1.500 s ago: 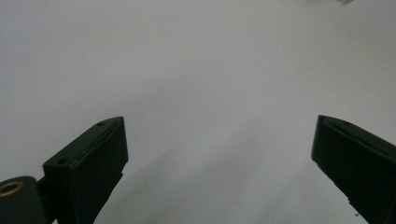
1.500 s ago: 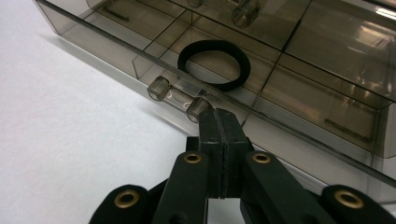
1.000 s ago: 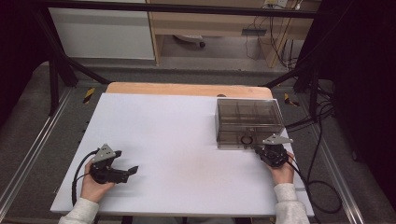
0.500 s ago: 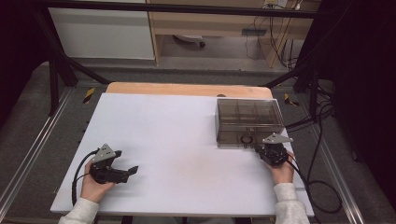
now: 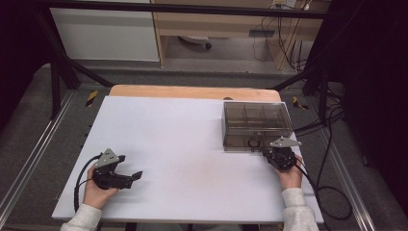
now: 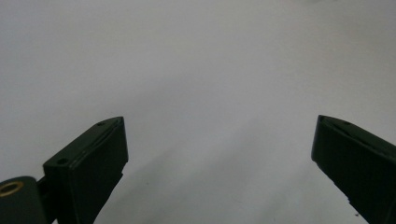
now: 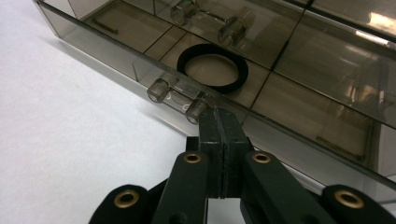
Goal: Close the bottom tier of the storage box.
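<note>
Smoky plastic box (image 5: 257,126) at right gripper (image 5: 267,152)

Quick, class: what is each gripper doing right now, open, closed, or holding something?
Left gripper: open, nothing between its jaws.
Right gripper: closed, holding nothing, tips at the latch of the clear compartment box.

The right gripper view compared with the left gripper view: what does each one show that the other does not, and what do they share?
The right gripper view has the smoky clear compartment box, a black ring inside one compartment, the clear front latch, and the right hand-held gripper shut just before that latch. The left gripper view has the left hand-held gripper with jaws wide apart, nothing between them. Both show the white table top.
</note>
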### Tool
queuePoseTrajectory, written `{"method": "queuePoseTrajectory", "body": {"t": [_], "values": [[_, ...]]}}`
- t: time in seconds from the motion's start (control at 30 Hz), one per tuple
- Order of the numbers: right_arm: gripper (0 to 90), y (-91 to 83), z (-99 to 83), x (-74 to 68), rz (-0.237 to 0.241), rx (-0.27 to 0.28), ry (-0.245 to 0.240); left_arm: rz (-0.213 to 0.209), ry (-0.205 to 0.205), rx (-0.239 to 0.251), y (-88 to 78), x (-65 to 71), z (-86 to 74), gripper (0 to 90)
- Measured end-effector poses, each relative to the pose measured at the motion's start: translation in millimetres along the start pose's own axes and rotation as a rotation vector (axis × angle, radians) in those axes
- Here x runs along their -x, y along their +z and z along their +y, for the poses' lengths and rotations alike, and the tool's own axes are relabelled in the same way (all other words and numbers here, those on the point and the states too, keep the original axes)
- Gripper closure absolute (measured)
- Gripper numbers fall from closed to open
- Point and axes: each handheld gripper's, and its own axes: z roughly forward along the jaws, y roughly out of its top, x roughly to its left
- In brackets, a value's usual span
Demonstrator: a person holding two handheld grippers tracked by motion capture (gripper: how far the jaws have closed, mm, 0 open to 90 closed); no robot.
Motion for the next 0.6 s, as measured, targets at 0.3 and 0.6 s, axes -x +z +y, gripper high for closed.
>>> {"method": "queuePoseTrajectory", "body": {"t": [0.3, 0.6], "values": [[90.0, 1.9, 1.5, 0.0, -0.006, 0.000, -0.007, 0.001, 0.000, -0.001, 0.2, 0.0, -0.1, 3.6], [90.0, 3.8, 2.8, 0.5, -0.010, 0.005, -0.009, 0.000, 0.001, -0.003, 0.2, -0.1, -0.1, 3.5]]}}
